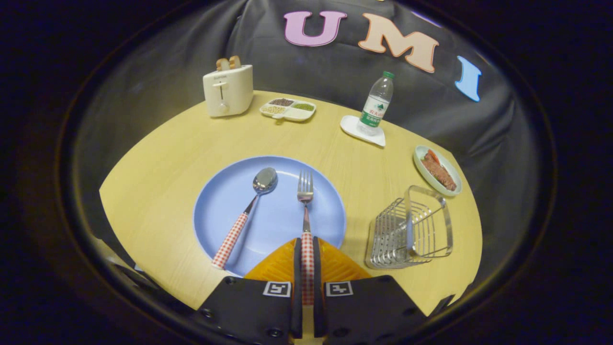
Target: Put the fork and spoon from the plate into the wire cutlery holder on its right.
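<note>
Gripper view looks down over a round wooden table (158,158) with a blue plate (278,215) just ahead of the fingers. The gripper (307,261) has its two fingers pressed in on the checked handle of the fork (305,201), which runs straight between them with its tines pointing far across the plate. The spoon (246,215) lies to the left on the plate, bowl far, handle angled near and left, apart from the fork. The wire holder (409,230) stands on the table right of the plate, well apart from the fork.

The step in hand looks like lifting the fork and carrying it right to the holder. To do it well, the pinch should stay firm on the handle so the heavy tine end does not swing down. A straight lift off the plate would keep it from nudging the spoon. Over the holder, tipping the fork upright before release should let it drop between the wires and not catch on the rim.
</note>
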`<action>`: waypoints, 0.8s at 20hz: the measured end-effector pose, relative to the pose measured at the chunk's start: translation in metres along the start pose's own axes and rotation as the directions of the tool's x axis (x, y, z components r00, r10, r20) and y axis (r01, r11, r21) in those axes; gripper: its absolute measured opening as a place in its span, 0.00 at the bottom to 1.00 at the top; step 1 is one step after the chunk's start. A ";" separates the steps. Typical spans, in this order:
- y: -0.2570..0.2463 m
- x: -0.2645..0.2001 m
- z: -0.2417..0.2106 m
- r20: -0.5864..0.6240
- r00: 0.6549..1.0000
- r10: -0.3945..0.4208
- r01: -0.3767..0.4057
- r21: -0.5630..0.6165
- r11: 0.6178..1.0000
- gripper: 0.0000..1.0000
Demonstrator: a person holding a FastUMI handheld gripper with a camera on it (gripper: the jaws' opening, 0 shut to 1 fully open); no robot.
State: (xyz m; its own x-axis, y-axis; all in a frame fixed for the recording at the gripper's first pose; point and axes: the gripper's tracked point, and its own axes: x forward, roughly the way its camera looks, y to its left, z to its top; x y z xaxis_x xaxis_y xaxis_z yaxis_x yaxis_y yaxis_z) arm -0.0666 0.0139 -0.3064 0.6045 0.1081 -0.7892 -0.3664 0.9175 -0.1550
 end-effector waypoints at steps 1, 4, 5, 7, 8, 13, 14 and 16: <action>-0.004 -0.005 0.004 0.004 1.000 0.009 -0.009 -0.005 1.000 0.12; -0.017 -0.018 0.013 -0.001 0.999 0.043 -0.043 -0.002 0.999 0.12; -0.023 -0.022 0.014 -0.007 0.999 0.052 -0.052 0.002 0.999 0.12; -0.036 -0.030 0.019 -0.020 0.998 0.065 -0.065 0.001 0.998 0.12; -0.042 -0.035 0.021 -0.028 0.997 0.075 -0.075 0.005 0.997 0.12; -0.083 -0.055 0.032 -0.038 0.996 0.085 -0.086 -0.032 0.996 0.12; -0.093 -0.058 0.031 -0.049 0.996 0.080 -0.082 -0.038 0.996 0.12; -0.112 -0.063 0.028 -0.074 0.994 0.080 -0.083 -0.029 0.996 0.12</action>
State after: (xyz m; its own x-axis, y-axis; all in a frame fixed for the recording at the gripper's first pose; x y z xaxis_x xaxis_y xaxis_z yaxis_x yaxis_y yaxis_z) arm -0.0442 -0.0849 -0.2224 0.5190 0.1527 -0.8410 -0.4357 0.8937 -0.1066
